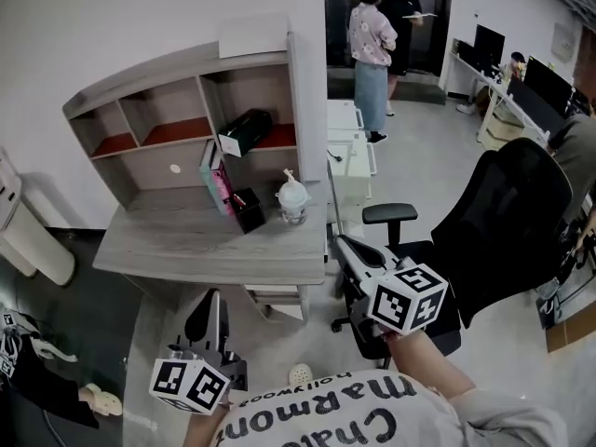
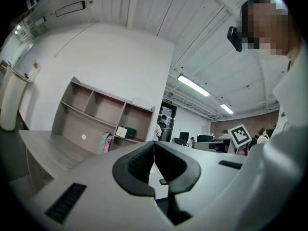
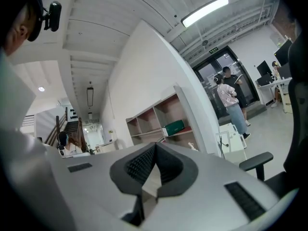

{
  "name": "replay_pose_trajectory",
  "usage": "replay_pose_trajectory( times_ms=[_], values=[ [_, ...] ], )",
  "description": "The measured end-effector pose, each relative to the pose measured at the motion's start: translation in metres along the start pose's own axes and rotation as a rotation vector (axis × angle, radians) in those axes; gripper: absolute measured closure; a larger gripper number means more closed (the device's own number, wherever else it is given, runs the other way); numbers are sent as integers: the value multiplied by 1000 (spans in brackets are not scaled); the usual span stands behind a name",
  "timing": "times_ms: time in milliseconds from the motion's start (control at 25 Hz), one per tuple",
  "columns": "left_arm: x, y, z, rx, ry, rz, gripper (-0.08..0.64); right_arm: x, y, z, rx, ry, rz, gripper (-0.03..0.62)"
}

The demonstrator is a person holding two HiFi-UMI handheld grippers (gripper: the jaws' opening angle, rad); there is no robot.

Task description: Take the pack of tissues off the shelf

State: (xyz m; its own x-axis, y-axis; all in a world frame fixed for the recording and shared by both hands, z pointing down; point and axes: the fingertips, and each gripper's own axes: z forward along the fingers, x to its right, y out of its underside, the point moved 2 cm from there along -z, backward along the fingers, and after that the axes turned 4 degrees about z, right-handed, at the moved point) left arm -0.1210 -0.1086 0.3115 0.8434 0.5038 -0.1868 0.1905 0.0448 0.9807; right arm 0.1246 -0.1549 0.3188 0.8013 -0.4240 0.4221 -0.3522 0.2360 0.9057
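**Left gripper** [image 2: 154, 146]: jaws pressed together, the ribbed pads meeting at the tips, with nothing between them. In the head view it [image 1: 214, 305] sits low at the left, short of the desk's front edge and touching nothing.

**Right gripper** [image 3: 155, 148]: jaws likewise pressed together and empty. In the head view it [image 1: 346, 247] lies off the desk's right front corner, beside the black office chair [image 1: 503, 231].

**Pack of tissues** [image 1: 244, 130]: a dark green oblong pack with a white end face. It lies at a slant on the reddish board in the right-hand compartment of the shelf unit [image 1: 177, 68], well apart from both grippers. Both gripper views also show it there.

**Desk** [image 1: 177, 245]: the grey top below the shelf carries a pink box [image 1: 218, 182] standing upright, a black box [image 1: 248, 210] just beside it and a clear lidded cup [image 1: 292, 201] near the right edge.

**Background**: two people [image 1: 372, 40] stand at the doorway.
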Motion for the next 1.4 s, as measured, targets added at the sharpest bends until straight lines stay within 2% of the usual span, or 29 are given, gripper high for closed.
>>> replay_pose_trajectory(
  times_ms=[280,560,720,840,1080,1400],
  values=[
    [-57,-15,46,22,33,-15,543,4,-9,62,-1,28,-42,583],
    [-104,-10,74,20,43,-33,543,7,11,113,-61,50,-83,583],
    [-122,-3,85,0,39,-56,543,13,19,137,-93,47,-28,583],
    [-138,3,88,-14,14,-68,543,18,23,154,-112,40,31,583],
    [-166,17,93,-30,-54,-118,543,31,31,189,-158,35,43,583],
    [-198,13,107,-28,-158,-129,543,46,28,250,-218,-31,131,583]
  ],
)
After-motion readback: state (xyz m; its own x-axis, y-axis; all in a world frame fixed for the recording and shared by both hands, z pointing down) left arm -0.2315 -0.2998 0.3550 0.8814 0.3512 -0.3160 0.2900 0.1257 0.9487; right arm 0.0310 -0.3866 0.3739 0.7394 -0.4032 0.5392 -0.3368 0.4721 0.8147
